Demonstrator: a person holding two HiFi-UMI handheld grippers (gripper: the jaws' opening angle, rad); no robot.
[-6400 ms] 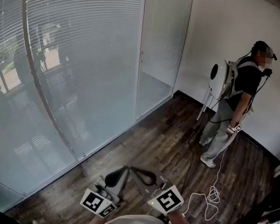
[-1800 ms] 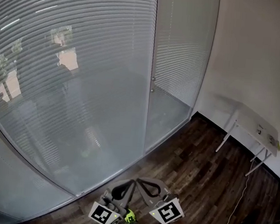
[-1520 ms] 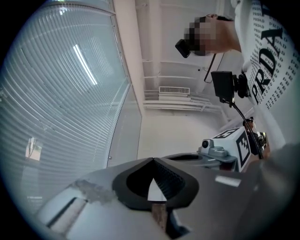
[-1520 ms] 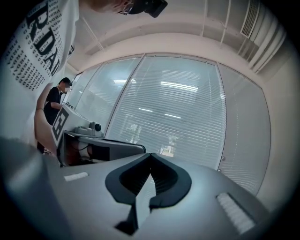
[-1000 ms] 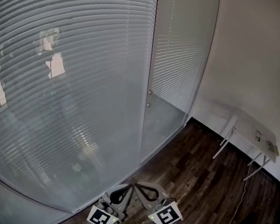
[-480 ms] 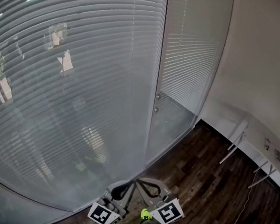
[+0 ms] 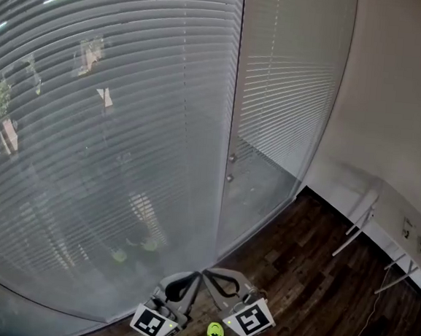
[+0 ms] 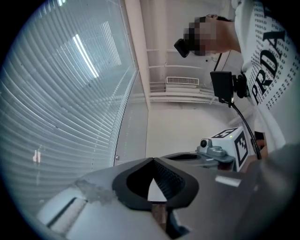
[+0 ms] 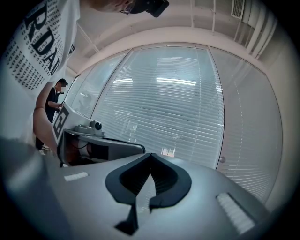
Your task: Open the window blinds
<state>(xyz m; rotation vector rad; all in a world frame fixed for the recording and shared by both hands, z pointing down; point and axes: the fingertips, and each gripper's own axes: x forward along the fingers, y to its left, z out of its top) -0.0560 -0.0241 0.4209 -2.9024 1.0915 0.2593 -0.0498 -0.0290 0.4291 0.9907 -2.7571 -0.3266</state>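
L hand-held gripper (image 8: 153,160) & R hand-held gripper (image 9: 150,154) closed, empty; blinds (image 7: 112,118) down.

The blinds (image 7: 102,154) span left and centre, with a table (image 7: 398,216) at right against the wall (image 7: 400,92).

The window blinds (image 7: 109,155) look much nearer now. They fill most of the frame, where before they took up only the left half. The wood floor (image 7: 310,282) has shrunk to a strip at the lower right.

The other person (image 9: 55,101), who stood by the white wall (image 7: 399,107) at the upper right, has gone from the head view. A white surface (image 7: 403,221) shows at the right edge instead.

The left hand-held gripper (image 7: 192,279) and right hand-held gripper (image 7: 214,275) sit lower, by the bottom edge. A bright green shoe (image 7: 214,331) now peeks out between them.
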